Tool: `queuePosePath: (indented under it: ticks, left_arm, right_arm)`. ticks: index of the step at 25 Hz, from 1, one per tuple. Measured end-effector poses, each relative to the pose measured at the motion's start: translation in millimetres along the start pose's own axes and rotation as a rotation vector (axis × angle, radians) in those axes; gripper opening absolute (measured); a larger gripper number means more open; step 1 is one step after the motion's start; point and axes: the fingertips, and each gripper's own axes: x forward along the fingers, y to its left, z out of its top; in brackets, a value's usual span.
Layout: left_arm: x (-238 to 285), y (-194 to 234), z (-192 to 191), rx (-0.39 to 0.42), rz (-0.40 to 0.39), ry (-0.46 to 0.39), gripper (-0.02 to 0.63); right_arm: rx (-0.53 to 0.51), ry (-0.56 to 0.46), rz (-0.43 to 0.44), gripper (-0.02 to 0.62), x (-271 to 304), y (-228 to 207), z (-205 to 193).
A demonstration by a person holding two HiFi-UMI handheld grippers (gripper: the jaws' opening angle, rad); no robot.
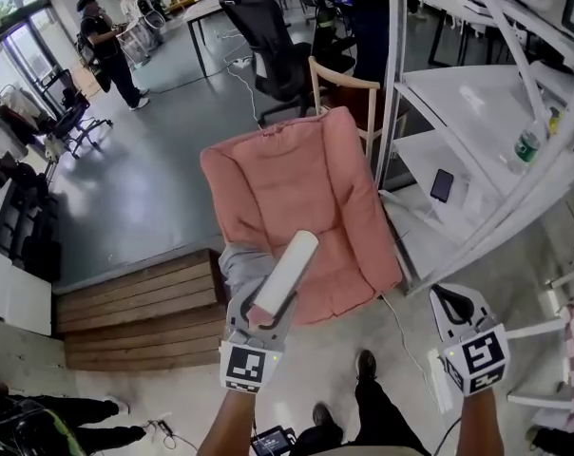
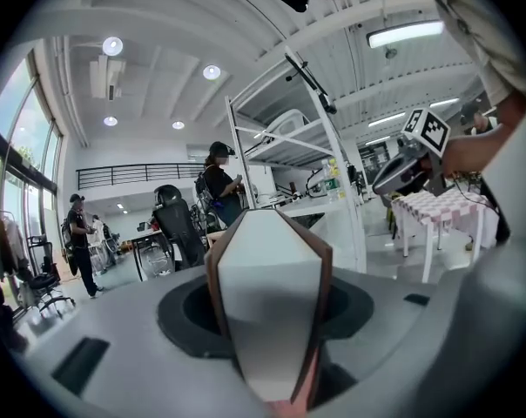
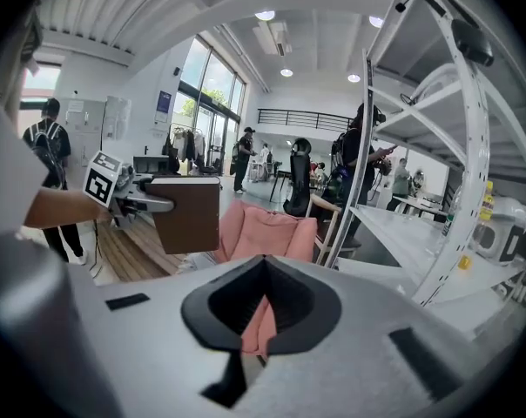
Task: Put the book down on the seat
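Workshop floor, pink seat ahead. L tongs clamped on book, held in air near seat front; R tongs closed, empty. Set-down + release pending

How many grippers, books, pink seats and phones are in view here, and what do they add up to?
Grippers: 2, the left gripper and the right gripper
Book: 1
Pink seat: 1
Phone: 1
Total: 5
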Motion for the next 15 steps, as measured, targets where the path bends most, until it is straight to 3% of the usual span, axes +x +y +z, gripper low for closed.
queuePosePath:
  ticks: [15]
  left_arm:
    - [134, -18, -139, -0.006, -0.028, 0.142, 0.216]
  right_arm:
    - [0.055, 0.121, 0.027, -0.008, 103, -54, -87]
